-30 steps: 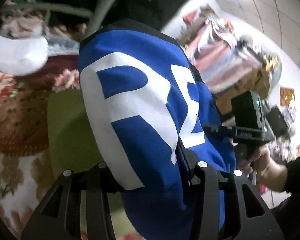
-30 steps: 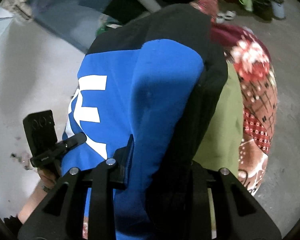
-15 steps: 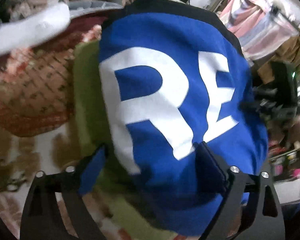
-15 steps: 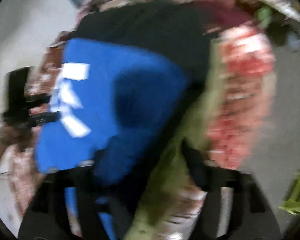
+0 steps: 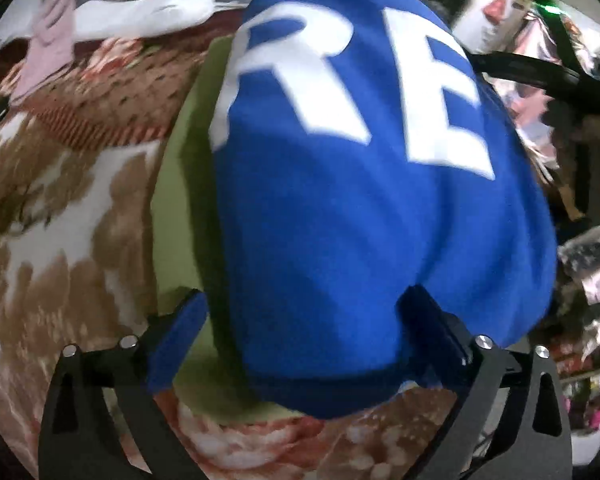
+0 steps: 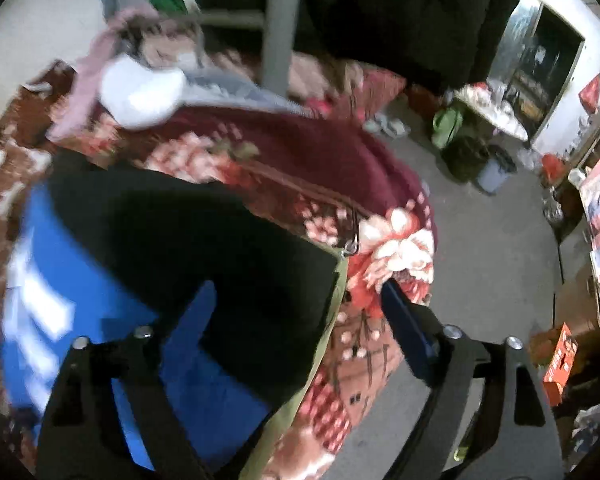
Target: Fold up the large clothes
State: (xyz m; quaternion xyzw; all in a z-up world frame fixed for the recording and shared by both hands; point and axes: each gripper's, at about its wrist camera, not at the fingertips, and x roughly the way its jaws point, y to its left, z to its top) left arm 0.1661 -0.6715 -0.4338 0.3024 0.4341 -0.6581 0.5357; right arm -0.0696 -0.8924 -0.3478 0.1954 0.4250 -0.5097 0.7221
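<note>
A blue garment with large white letters and black parts [image 5: 360,208] lies folded on a green cloth [image 5: 180,208] over a floral blanket. In the left wrist view my left gripper [image 5: 304,308] is open, its blue-padded fingers apart on either side of the garment's near edge. In the right wrist view the garment [image 6: 100,320] shows its blue part at the left and its black part [image 6: 220,240] in the middle. My right gripper [image 6: 296,300] is open above the black part's right edge, holding nothing.
A floral blanket [image 6: 380,240] covers the surface. A white pillow [image 6: 140,92] and loose clothes lie at the back by a grey post [image 6: 276,20]. Bare grey floor [image 6: 500,260] with buckets, bags and an orange box [image 6: 560,364] lies to the right.
Both grippers went from shut on the lifted garment to open. The garment came down onto the green cloth, and the right gripper has swung off to the right.
</note>
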